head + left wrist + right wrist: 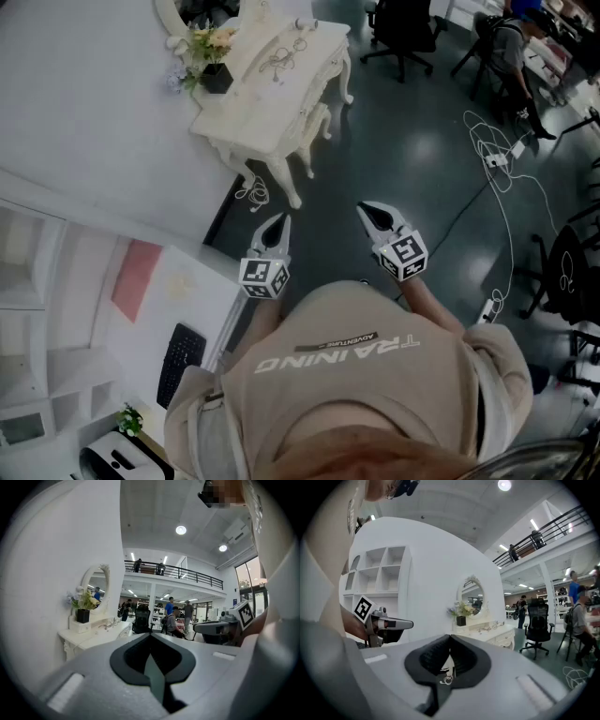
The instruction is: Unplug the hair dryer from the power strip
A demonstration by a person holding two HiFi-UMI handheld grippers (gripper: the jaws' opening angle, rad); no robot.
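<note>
Head view: left tongs [279, 223] and right tongs [367, 210] closed, pointing forward

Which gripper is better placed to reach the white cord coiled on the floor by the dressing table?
Left, probably. The left gripper points toward the white cord by the dressing table; the right gripper sits farther off. Both are shut and empty.

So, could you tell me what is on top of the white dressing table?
A black pot of flowers at the wall end of the dressing table and a tangle of pale cord. The blooms cover whatever lies behind the pot.
</note>
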